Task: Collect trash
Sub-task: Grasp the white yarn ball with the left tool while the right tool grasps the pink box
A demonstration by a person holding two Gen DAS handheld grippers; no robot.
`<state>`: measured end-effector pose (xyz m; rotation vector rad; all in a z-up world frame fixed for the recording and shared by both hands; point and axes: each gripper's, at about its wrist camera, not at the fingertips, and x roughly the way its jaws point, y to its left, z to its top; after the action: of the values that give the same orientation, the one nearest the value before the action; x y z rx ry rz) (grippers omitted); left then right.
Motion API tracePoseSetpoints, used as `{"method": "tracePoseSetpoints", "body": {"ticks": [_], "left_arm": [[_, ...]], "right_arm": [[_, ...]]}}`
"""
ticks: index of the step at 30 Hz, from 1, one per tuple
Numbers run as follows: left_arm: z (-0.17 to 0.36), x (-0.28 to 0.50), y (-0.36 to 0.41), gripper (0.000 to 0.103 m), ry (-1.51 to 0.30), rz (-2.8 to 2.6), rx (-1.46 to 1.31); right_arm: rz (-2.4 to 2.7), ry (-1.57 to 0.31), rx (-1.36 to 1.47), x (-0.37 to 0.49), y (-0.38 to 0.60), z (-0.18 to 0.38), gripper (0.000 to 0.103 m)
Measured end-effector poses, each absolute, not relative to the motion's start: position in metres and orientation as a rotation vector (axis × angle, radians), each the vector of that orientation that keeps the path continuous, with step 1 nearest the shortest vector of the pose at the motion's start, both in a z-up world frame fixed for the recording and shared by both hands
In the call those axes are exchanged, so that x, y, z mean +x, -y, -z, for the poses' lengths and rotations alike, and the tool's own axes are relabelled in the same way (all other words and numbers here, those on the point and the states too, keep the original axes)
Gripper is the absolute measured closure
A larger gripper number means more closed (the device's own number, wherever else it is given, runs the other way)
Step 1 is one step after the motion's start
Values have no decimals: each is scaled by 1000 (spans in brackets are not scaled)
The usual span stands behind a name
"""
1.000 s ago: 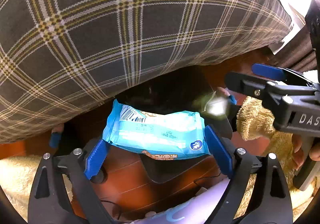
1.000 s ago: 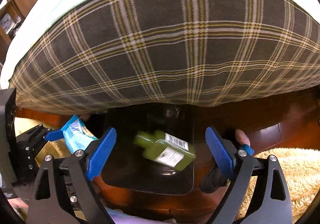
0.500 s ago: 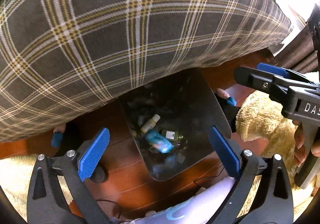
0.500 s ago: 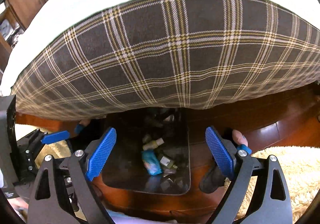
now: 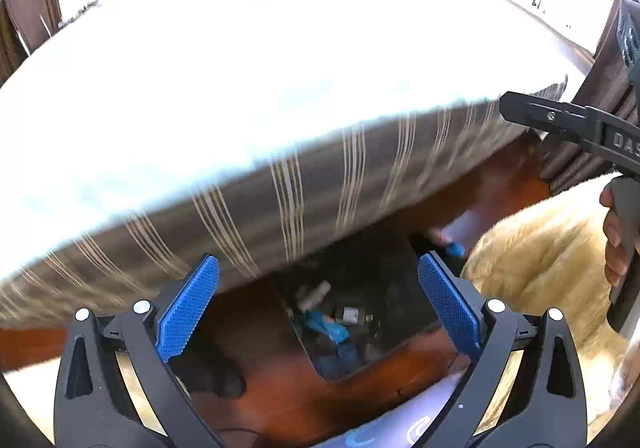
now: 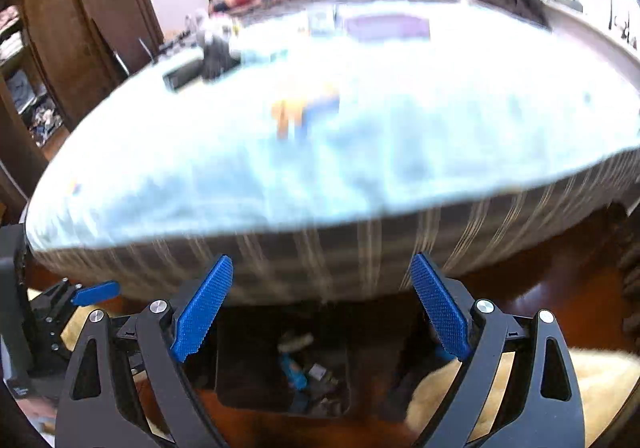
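A black trash bin stands on the wooden floor, half under the bed's edge. Inside lie a blue wrapper, a small dark bottle and a pale bottle. My left gripper hangs open above the bin with nothing between its blue pads. My right gripper is also open and empty, over the same bin and blue wrapper. A blurred orange and blue item lies on the bed sheet.
The bed has a light blue sheet and a plaid side and fills most of both views. A purple box and other blurred items sit at its far end. A beige fluffy rug lies right of the bin. A hand holds the right gripper's handle.
The blue packet left my left jaws and the green bottle fell from the right; both landed in the bin. Both grippers then rose, so the bed's top came into view.
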<state>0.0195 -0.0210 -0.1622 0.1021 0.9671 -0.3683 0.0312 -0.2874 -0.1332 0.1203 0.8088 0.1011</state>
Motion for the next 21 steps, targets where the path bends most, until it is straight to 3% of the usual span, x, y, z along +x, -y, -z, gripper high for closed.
{"method": "tracePoseSetpoints", "body": {"ticks": [11, 21], "left_arm": [[93, 76, 27, 8, -852, 348, 68], [70, 144, 52, 9, -817, 335, 61]], "right_arm": [[-30, -726, 101, 95, 309, 82, 12], [23, -745, 43, 181, 314, 97, 12]]}}
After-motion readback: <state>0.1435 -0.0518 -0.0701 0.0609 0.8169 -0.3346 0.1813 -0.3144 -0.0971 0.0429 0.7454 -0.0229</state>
